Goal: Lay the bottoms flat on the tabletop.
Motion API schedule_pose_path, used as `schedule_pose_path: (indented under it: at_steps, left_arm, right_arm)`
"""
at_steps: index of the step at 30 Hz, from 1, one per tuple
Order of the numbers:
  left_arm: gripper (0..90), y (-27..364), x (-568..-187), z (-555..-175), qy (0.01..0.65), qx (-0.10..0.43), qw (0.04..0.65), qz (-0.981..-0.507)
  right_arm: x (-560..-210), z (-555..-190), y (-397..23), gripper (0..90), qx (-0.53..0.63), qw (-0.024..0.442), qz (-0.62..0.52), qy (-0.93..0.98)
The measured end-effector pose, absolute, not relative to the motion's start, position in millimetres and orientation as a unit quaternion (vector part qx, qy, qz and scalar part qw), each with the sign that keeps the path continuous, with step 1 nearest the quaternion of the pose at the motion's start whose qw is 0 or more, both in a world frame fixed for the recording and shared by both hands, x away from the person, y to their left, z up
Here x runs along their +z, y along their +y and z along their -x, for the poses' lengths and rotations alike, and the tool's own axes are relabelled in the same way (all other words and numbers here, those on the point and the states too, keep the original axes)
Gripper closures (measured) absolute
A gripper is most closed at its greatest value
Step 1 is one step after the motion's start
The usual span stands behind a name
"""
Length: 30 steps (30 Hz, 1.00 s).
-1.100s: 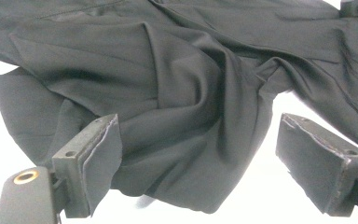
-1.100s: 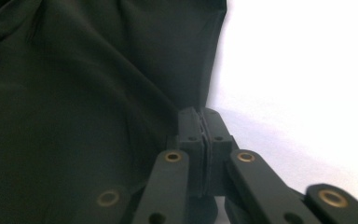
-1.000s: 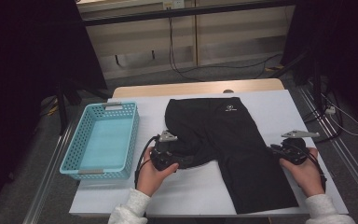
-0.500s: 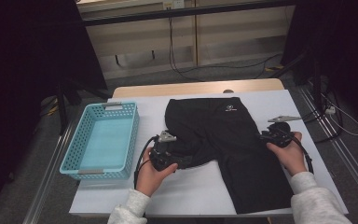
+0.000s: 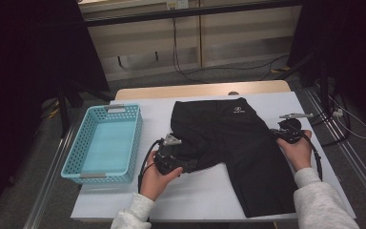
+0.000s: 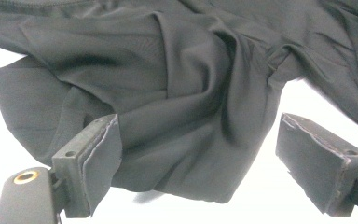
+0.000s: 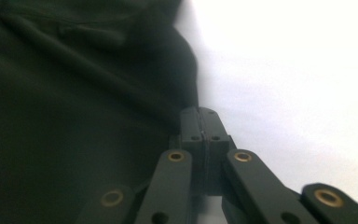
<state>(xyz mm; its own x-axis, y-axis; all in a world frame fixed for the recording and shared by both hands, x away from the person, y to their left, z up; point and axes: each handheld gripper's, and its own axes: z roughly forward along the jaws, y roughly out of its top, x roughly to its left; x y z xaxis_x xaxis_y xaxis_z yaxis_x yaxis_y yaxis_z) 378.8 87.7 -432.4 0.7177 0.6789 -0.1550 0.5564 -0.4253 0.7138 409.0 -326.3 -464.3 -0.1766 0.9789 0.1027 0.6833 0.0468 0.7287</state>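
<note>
A pair of black shorts [image 5: 233,138] lies spread on the white table [image 5: 205,195], waistband at the far side. One leg is bunched toward my left gripper [image 5: 189,164], whose jaws stand wide. In the left gripper view, folds of the shorts [image 6: 191,93] lie between the jaws of that gripper [image 6: 205,158] and drape against the left pad [image 6: 100,154]. My right gripper [image 5: 275,135] is at the shorts' right side edge. Its jaws have just been closing, and in the right gripper view the gripper [image 7: 199,114] has its pads together on the edge of the shorts [image 7: 74,93].
A turquoise mesh basket [image 5: 136,138] stands empty at the table's left. A wooden board [image 5: 195,90] runs along the table's far edge. Cables lie on the floor beyond, and metal rails flank both sides of the table.
My right hand has moved left and slightly farther up the table, from beside the shorts to their right edge. My left hand and the bunched leg have stayed put.
</note>
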Motion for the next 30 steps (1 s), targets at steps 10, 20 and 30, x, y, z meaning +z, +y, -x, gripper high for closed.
schedule_pose_path:
  at_steps: [10, 20, 30]
  left_arm:
    - [14.9, 86, -429, -376, 0.362, 0.079, 0.393, -0.842]
    - [14.9, 85, -428, -377, 0.357, 0.079, 0.39, -0.845]
    - [14.9, 87, -427, -378, 0.359, 0.08, 0.391, -0.844]
  right_arm:
    - [-458, -374, -329, 57.9, 0.324, 0.197, -0.587, 0.715]
    - [-459, -322, -344, 63.5, 0.338, 0.187, -0.593, 0.707]
    - [-459, -299, -342, 89.5, 0.335, 0.191, -0.585, 0.713]
